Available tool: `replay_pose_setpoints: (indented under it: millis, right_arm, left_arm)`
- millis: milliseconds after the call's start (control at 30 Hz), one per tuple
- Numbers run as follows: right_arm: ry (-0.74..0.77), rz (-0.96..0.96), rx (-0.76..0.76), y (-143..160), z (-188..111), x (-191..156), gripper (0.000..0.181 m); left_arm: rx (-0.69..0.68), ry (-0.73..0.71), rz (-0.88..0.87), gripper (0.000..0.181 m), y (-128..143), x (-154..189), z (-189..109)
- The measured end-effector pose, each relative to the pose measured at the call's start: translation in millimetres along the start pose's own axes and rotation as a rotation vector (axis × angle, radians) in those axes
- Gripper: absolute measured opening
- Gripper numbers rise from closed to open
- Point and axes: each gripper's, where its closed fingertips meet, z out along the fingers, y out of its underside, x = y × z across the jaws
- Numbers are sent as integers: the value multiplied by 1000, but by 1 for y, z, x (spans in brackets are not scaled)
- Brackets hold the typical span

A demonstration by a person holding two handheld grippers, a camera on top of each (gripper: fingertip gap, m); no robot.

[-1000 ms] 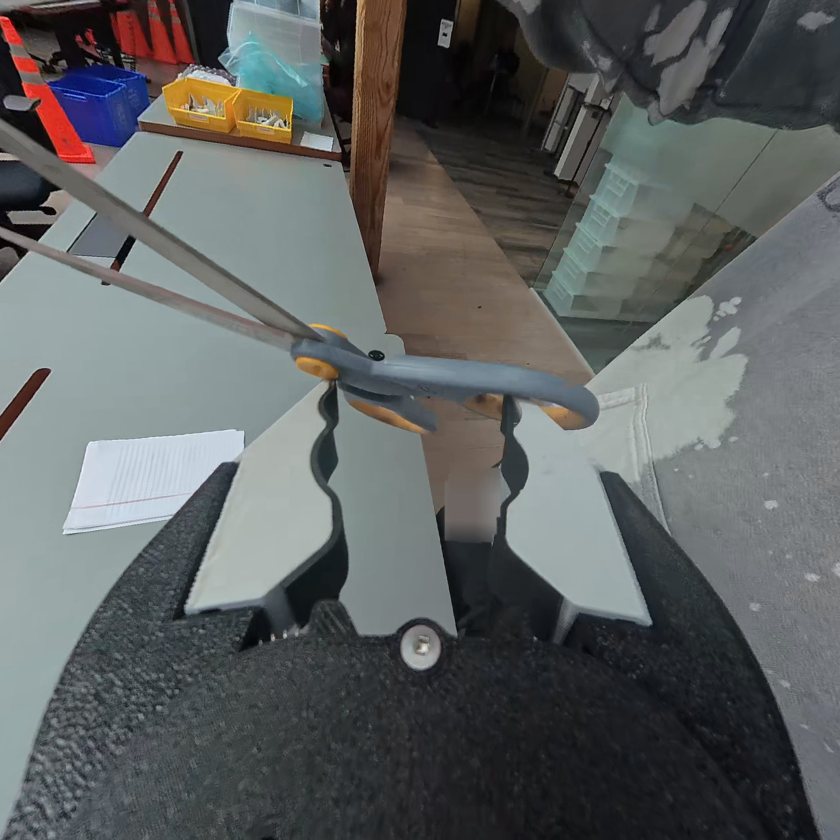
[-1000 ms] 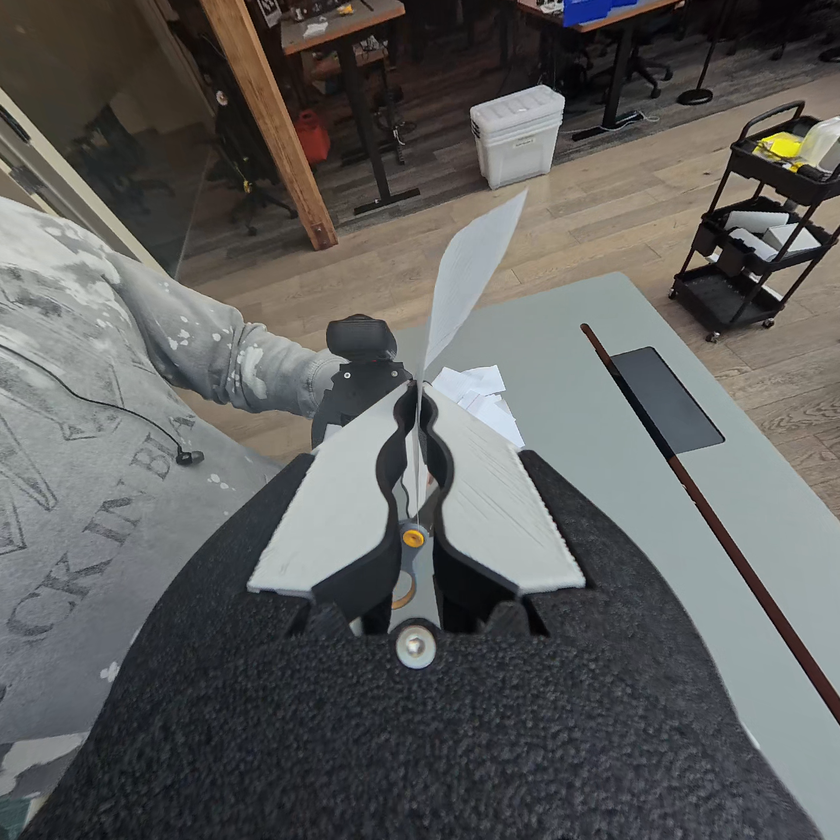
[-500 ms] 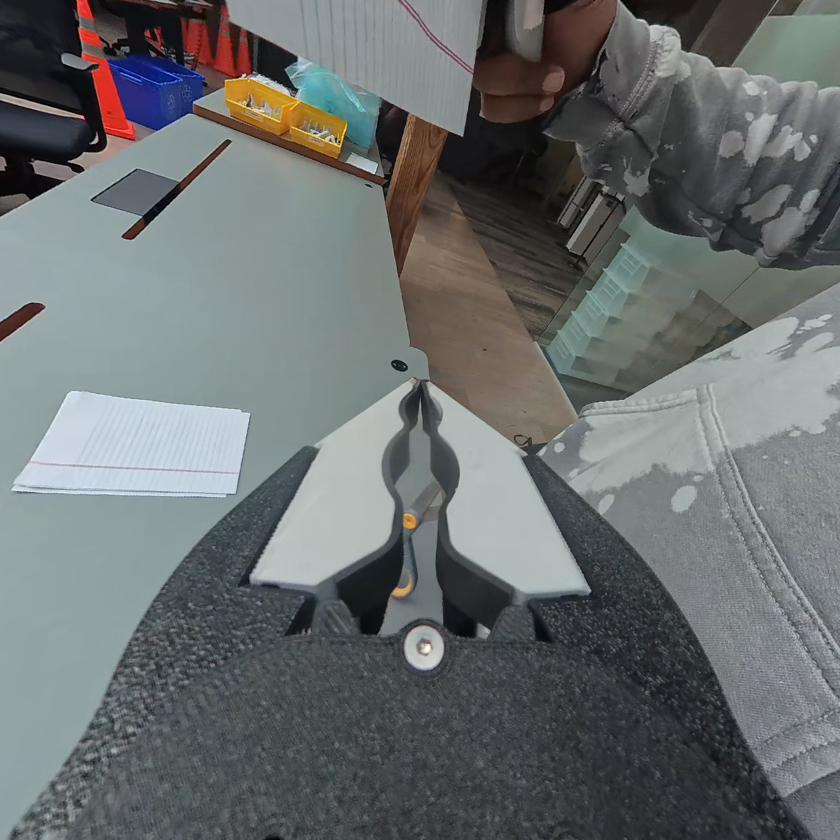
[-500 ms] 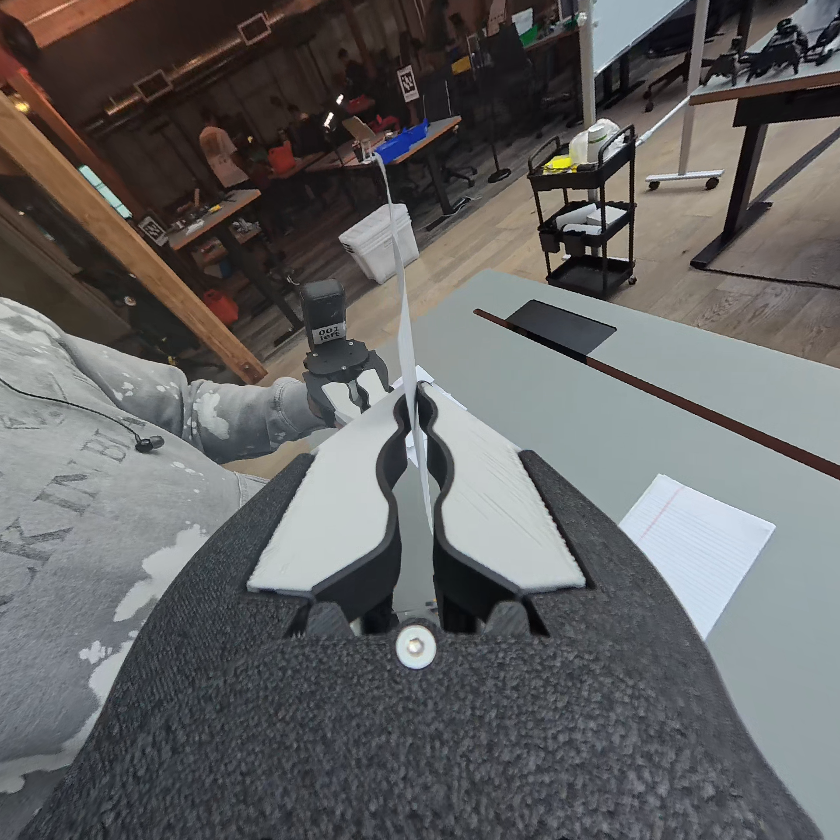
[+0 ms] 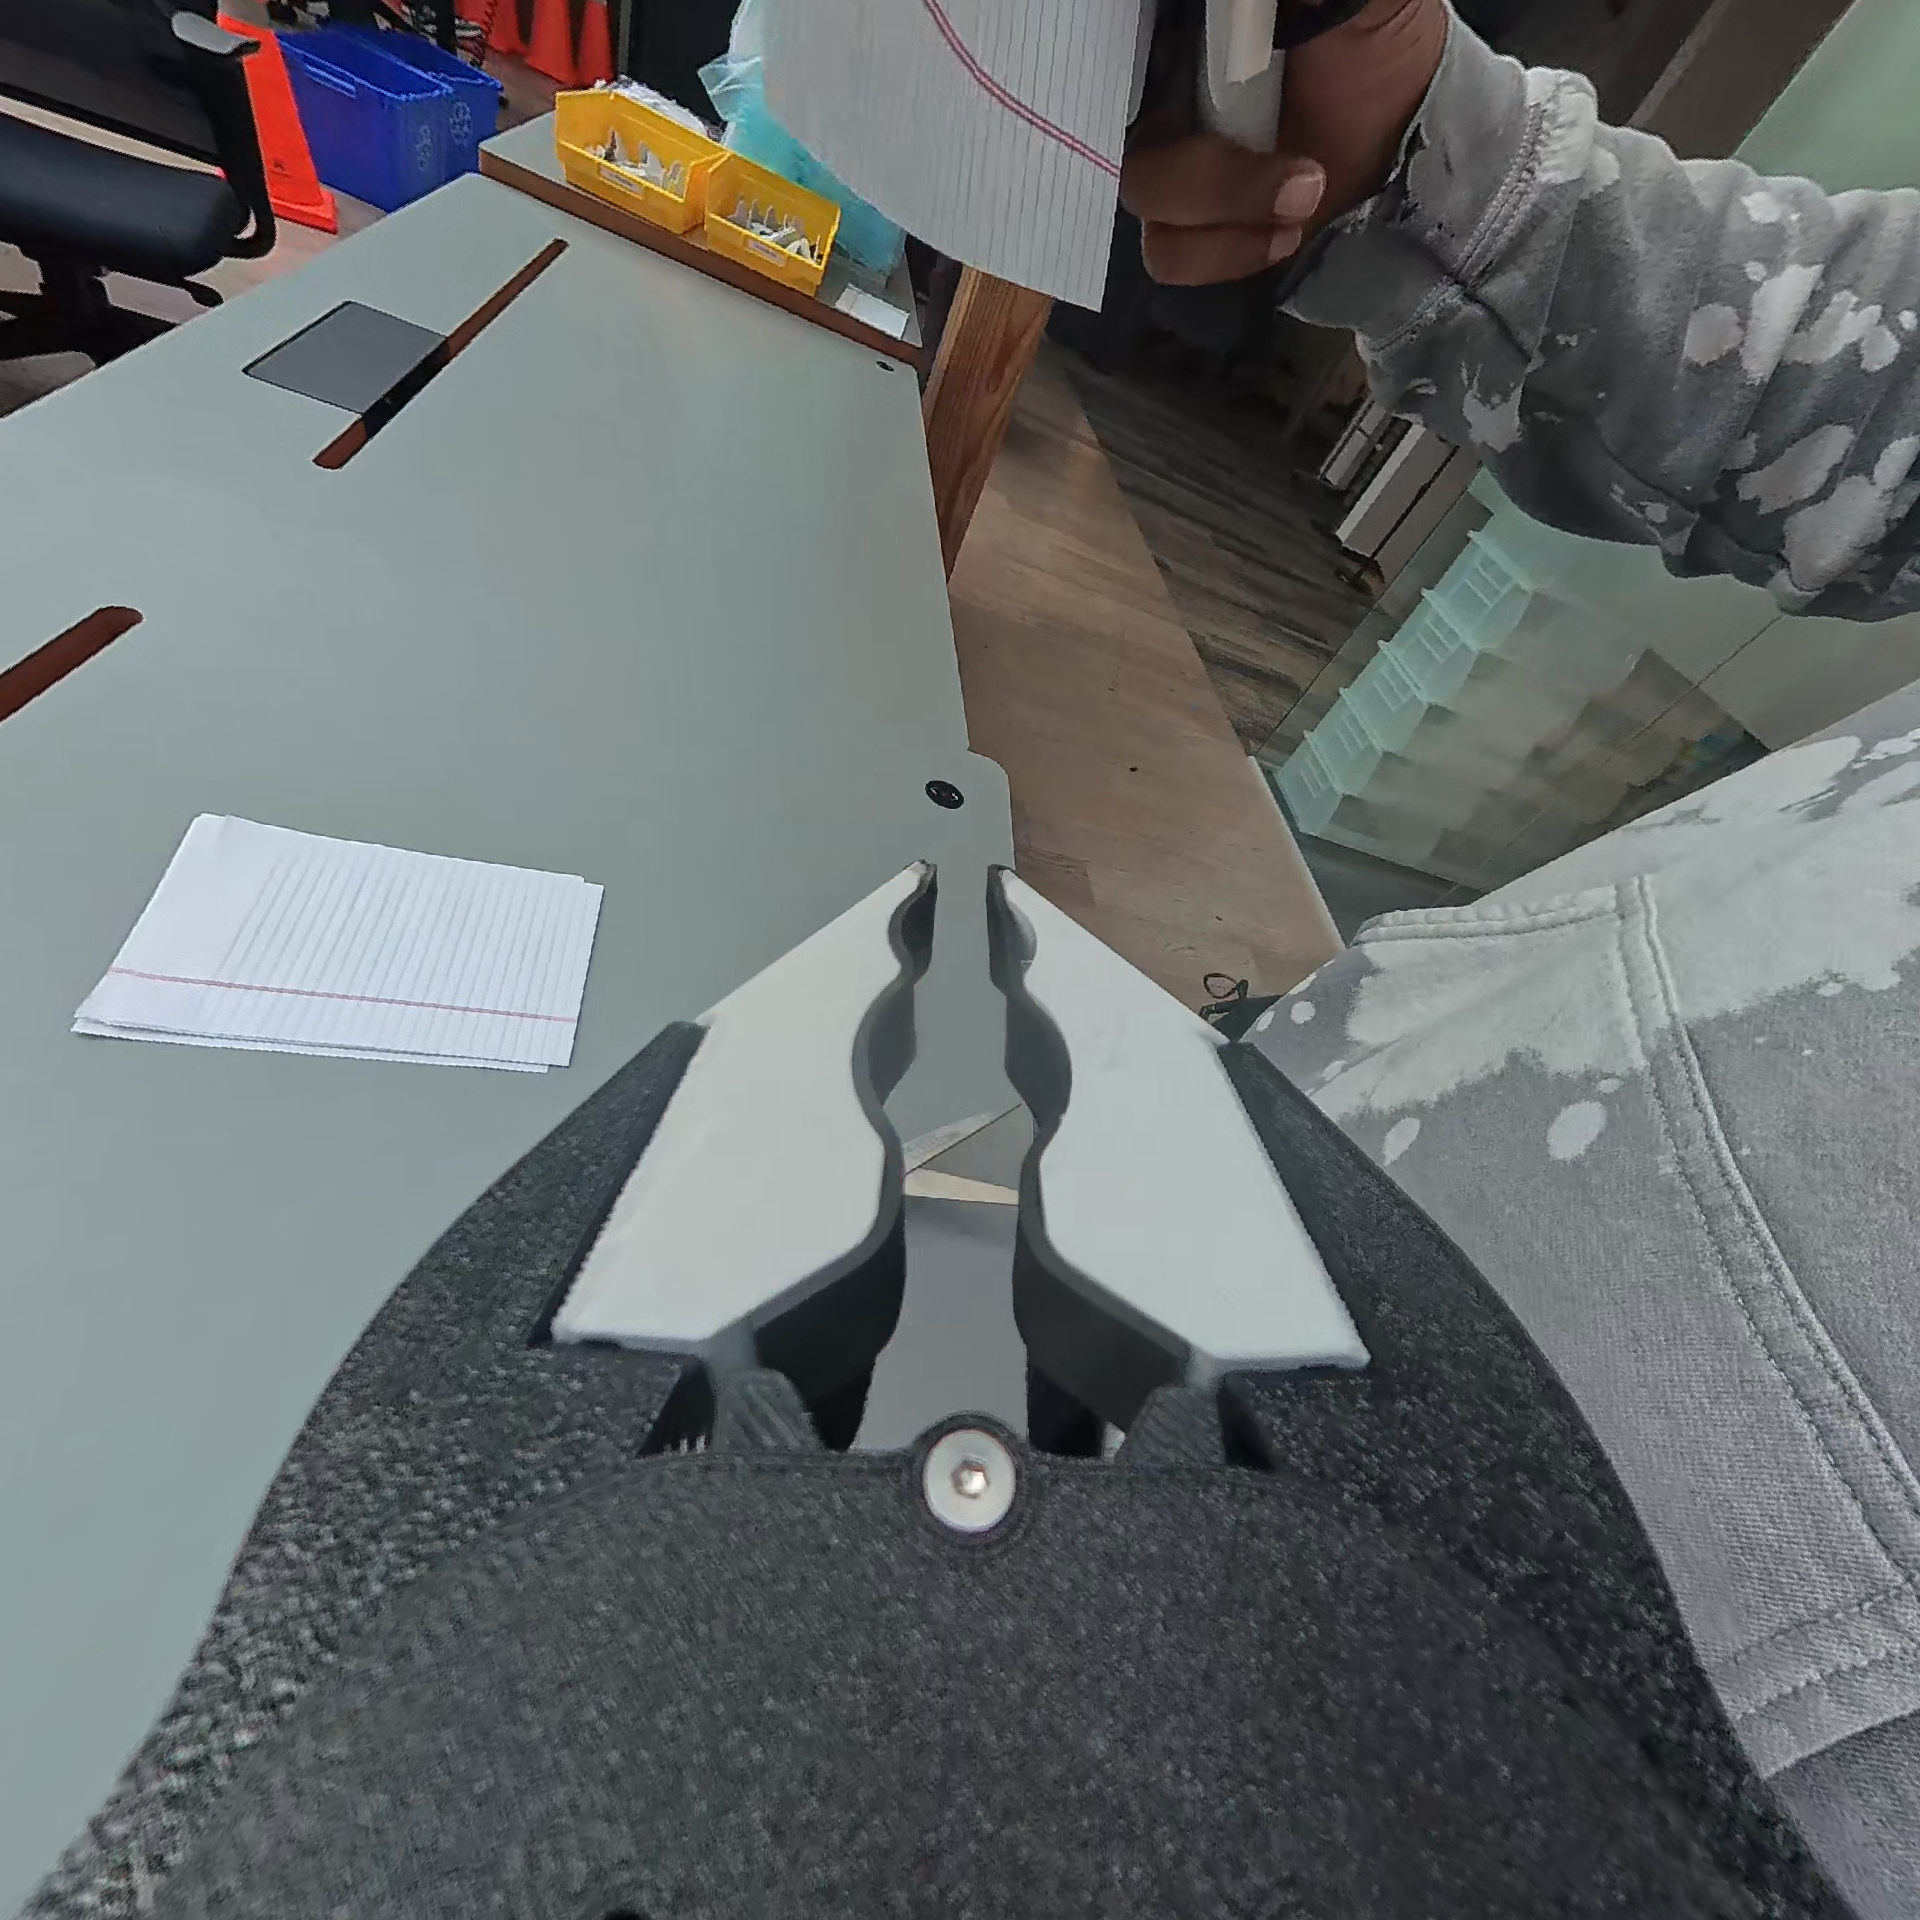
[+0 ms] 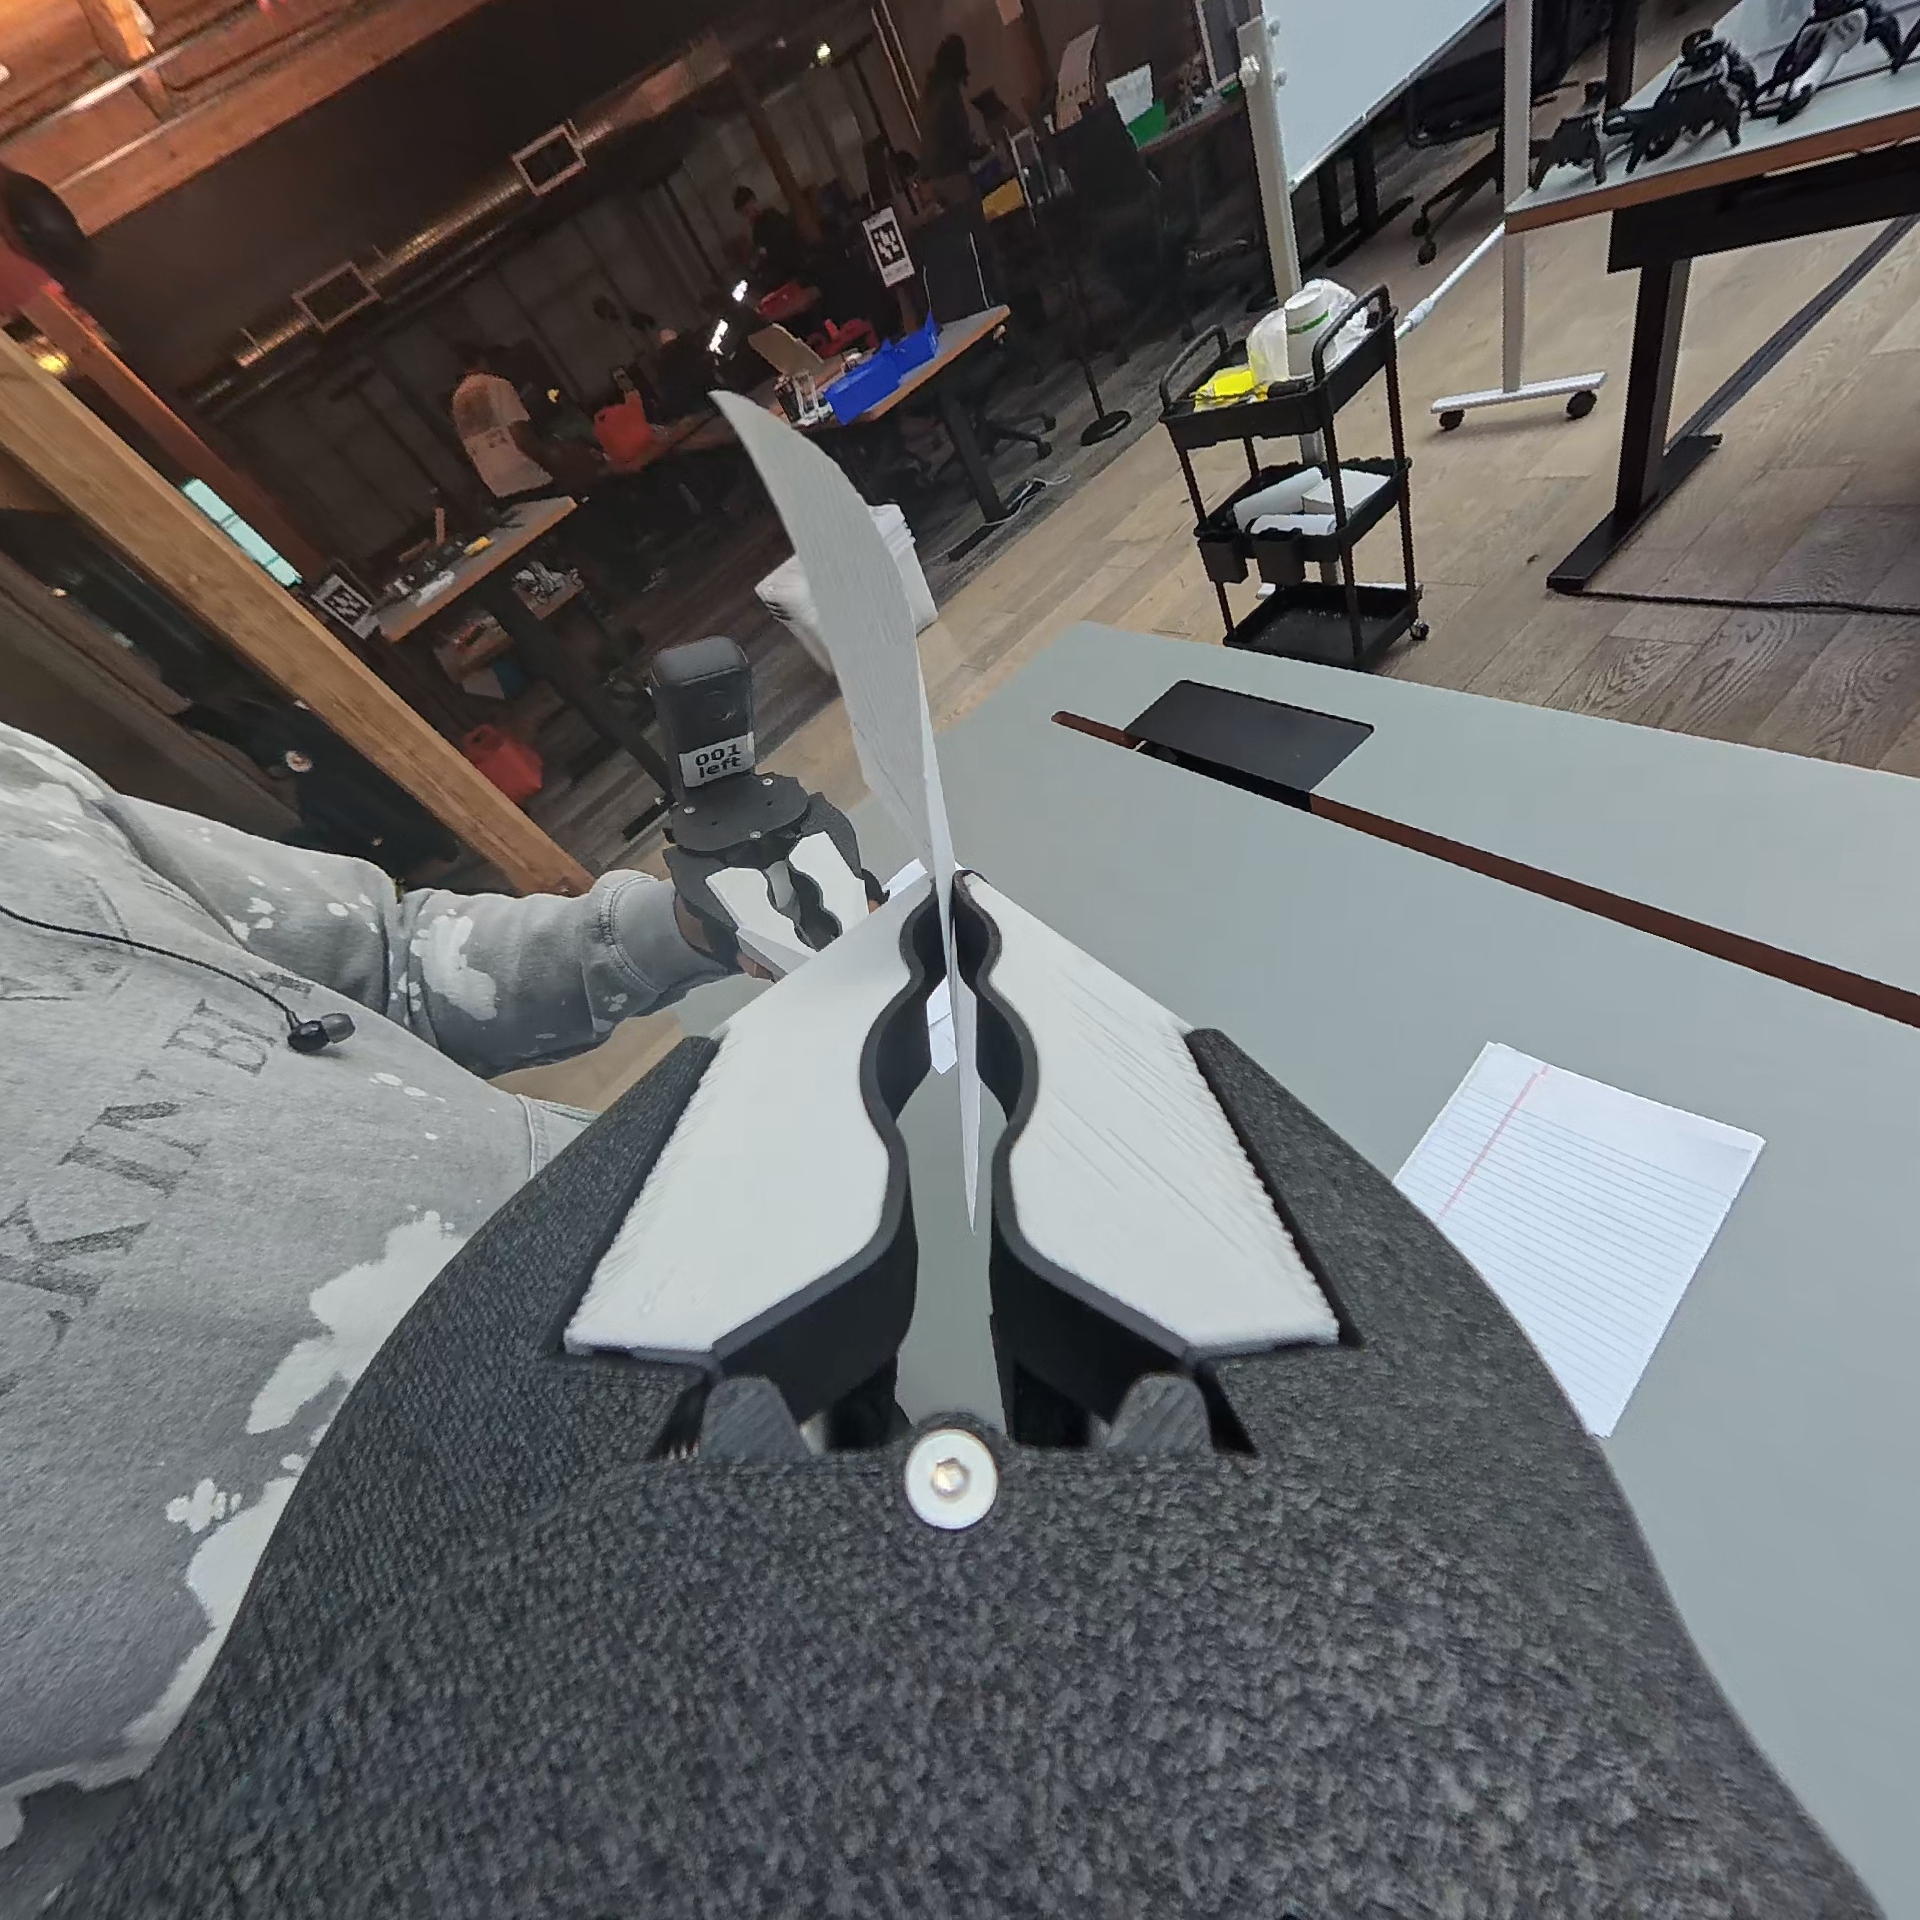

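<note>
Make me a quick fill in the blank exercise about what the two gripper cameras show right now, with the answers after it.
1. The right gripper is shut on an upright sheet of lined ____.
2. The stack of lined sheets lies on a table whose top is coloured ____.
3. The two small bins beyond that table are coloured ____.
4. The three-shelf cart on the wooden floor is coloured ____.

Missing words: paper; grey; yellow; black.

left gripper (image 5: 961,878): fingers slightly parted | right gripper (image 6: 954,888): fingers pinched, raised
</note>
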Motion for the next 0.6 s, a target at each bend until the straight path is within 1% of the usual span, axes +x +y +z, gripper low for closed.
replay_pose_setpoints:
  millis: [233, 433, 500, 600]
  right_arm:
    - [-12, 12, 21, 1, -1, -2, 0]
    - [-9, 19, 21, 8, -3, -4, 0]
    - [-10, 18, 25, 10, -3, -7, 0]
    - [-12, 16, 27, 13, -3, -11, 0]
  left_arm:
    - [-7, -32, -26, 14, 8, -5, -9]
    - [-16, -43, -21, 18, 11, 0, -13]
    - [-23, -47, -16, 27, 13, 3, -13]
    - [-49, -71, -10, 56, 16, 3, -12]
